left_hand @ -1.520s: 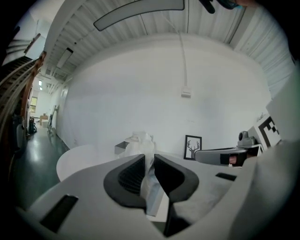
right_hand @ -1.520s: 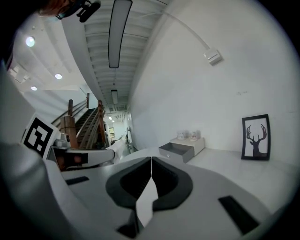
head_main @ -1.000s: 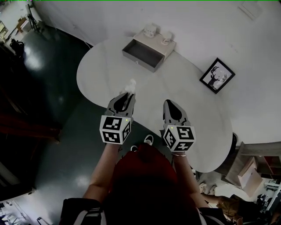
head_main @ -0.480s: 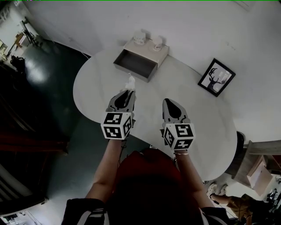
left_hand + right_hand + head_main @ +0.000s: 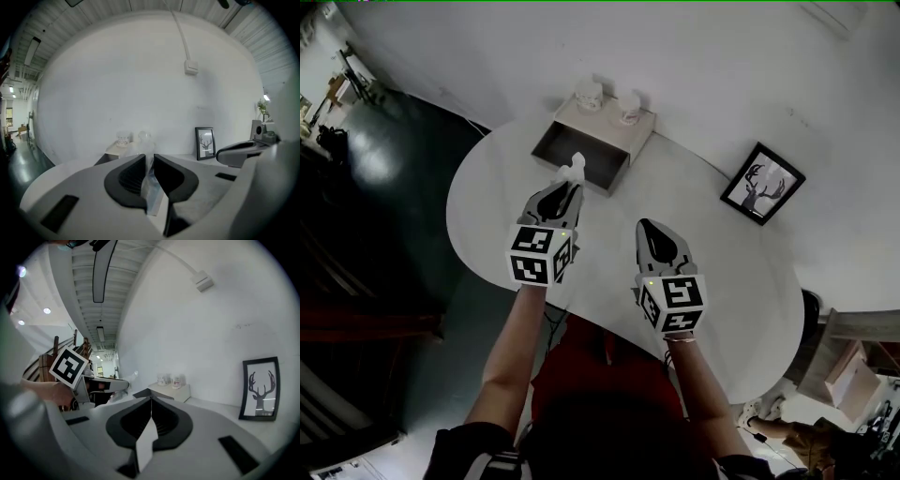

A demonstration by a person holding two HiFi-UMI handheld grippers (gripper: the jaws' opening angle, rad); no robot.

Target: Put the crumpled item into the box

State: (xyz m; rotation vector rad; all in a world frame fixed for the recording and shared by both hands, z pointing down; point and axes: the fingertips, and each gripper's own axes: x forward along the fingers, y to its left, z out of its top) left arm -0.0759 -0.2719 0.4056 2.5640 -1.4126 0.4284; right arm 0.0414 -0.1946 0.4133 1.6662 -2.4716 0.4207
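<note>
Letting go at this spot looks risky: the crumpled item [image 5: 573, 169] is light and white, pinched only by its lower end, and it seems to hang about over the near rim of the box [image 5: 605, 155]. Dropped short, it could catch that rim or land on the worktop [image 5: 722, 262] outside. A loose pinch on something this soft could also let it slip early. Height above the box cannot be told. Left tool [image 5: 565, 187]: jaws narrow, pressed on the item, with most of it sticking out past the tips. Right tool [image 5: 649, 228]: jaws together, nothing between them, held over bare worktop beside the left, apart from everything. Farther back, two cups [image 5: 589, 92] stand on the box's rear ledge. A reach carried too far forward could knock them.
</note>
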